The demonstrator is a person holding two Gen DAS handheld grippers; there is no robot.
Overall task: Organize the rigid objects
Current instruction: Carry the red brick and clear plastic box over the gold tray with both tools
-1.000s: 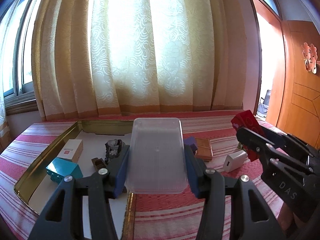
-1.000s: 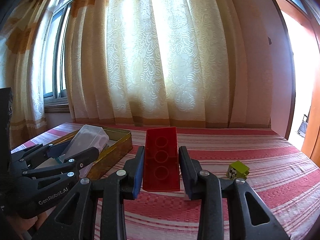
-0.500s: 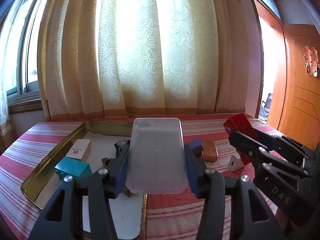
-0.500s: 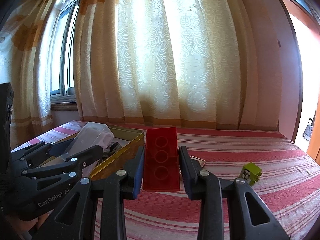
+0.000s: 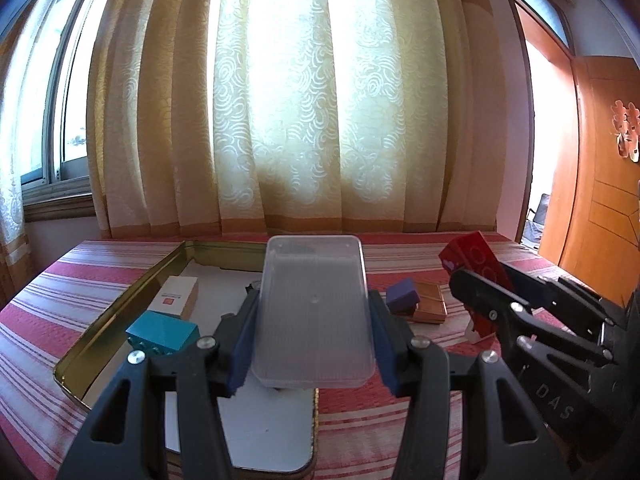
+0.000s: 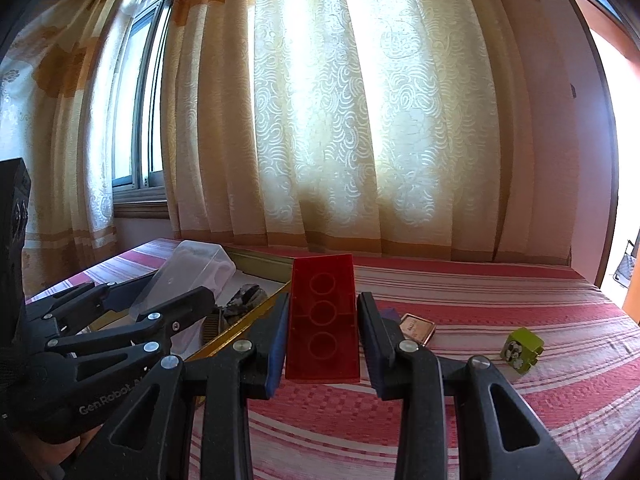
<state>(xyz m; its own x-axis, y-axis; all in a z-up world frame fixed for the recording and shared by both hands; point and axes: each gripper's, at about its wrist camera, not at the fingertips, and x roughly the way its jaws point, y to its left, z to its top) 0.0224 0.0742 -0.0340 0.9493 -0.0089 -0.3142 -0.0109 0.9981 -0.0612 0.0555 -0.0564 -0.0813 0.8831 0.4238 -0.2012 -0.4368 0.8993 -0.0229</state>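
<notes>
Both grippers have drifted sideways since the earlier frame, so the gold tray (image 5: pixel 120 312) now sits more to the left and the green cube (image 6: pixel 522 350) nearer. Left gripper (image 5: pixel 312 344) is clenched on a clear plastic box (image 5: pixel 314 312) held above the tray's near edge, which holds a teal box (image 5: pixel 164 334) and a white carton (image 5: pixel 176 300). Right gripper (image 6: pixel 322 338) grasps a red brick (image 6: pixel 322 324) over the striped surface (image 6: pixel 480 308).
</notes>
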